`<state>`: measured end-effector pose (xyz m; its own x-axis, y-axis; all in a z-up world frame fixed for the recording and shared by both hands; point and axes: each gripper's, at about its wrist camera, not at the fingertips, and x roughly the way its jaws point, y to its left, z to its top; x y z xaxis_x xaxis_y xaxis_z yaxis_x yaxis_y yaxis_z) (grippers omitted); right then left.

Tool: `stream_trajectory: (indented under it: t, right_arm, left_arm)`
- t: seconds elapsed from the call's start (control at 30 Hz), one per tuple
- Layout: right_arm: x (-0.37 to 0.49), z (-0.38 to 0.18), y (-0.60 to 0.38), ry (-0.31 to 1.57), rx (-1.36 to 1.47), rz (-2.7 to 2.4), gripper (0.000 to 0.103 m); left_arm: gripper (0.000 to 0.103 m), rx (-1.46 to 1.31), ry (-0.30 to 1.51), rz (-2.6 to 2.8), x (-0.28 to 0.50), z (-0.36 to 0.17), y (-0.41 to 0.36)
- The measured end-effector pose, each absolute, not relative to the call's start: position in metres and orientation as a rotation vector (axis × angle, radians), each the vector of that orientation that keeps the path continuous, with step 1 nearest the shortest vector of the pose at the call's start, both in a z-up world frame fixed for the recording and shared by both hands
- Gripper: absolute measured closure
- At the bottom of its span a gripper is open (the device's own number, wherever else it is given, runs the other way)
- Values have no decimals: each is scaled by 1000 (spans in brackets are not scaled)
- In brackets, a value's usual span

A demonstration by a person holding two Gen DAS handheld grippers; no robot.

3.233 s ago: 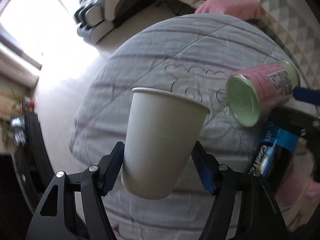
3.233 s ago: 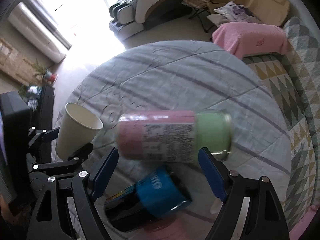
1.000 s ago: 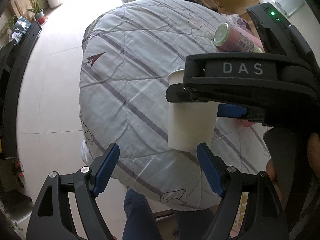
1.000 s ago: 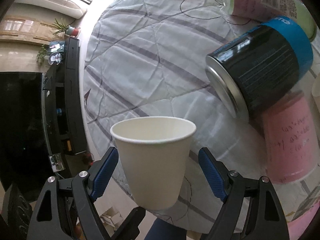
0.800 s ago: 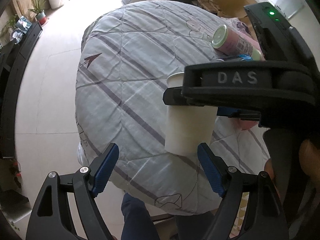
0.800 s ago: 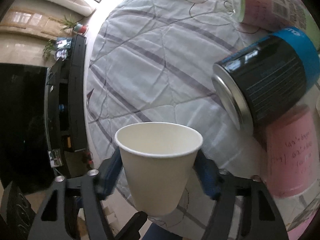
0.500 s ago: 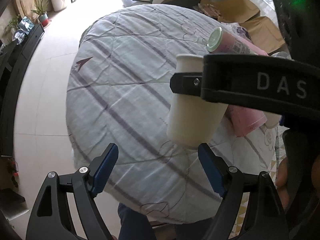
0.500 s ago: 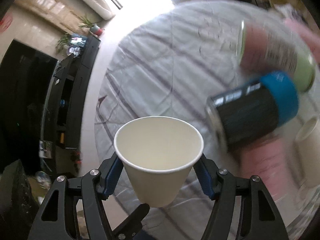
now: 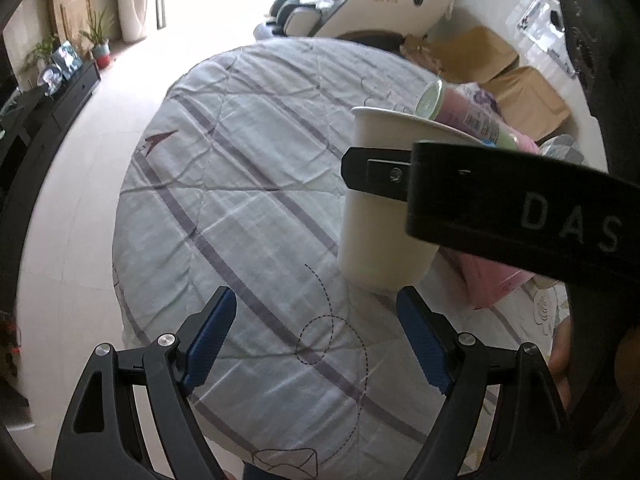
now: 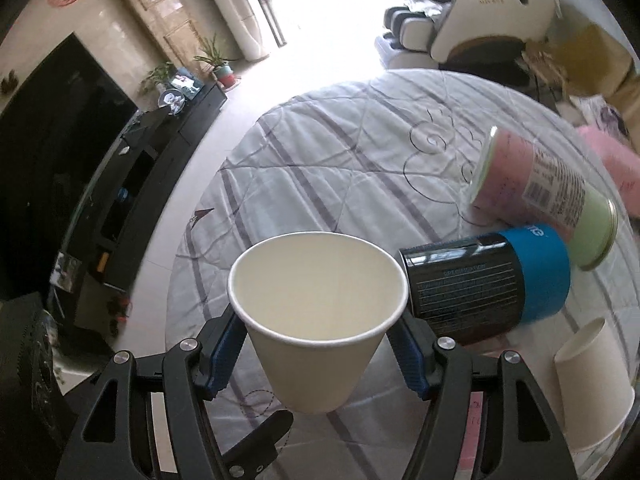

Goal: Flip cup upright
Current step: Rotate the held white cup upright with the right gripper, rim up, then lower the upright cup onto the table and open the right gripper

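A white paper cup (image 10: pixel 316 320) stands mouth-up between the blue pads of my right gripper (image 10: pixel 320 350), which is shut on its sides and holds it above the striped cloth. In the left wrist view the same cup (image 9: pixel 384 216) hangs upright in the right gripper's black finger (image 9: pixel 378 172), just above the table. My left gripper (image 9: pixel 316 340) is open and empty, below and in front of the cup.
A round table under a grey striped quilted cloth (image 10: pixel 320 168). A pink and green can (image 10: pixel 540 196) and a black and blue can (image 10: pixel 484 280) lie on their sides at the right. Another white paper cup (image 10: pixel 592 384) lies at the far right. The floor lies past the table's left edge.
The cup passed from my left gripper to my right, which shut on it about 0.8 s ago. The right gripper then tilted up and the cup moved right in the left view.
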<state>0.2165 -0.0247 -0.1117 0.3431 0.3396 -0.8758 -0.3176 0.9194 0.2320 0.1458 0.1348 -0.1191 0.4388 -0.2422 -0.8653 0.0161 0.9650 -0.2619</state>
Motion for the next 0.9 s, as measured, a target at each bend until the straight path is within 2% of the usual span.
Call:
stream_trajectory:
  t: [0.37, 0.9]
  right_arm:
    - [163, -114, -17, 938, -84, 480, 35]
    - [84, -115, -24, 759, -183, 364, 35]
  left_arm:
    - [17, -189, 888, -148, 83, -129, 134]
    - [14, -121, 824, -48, 21, -129, 121]
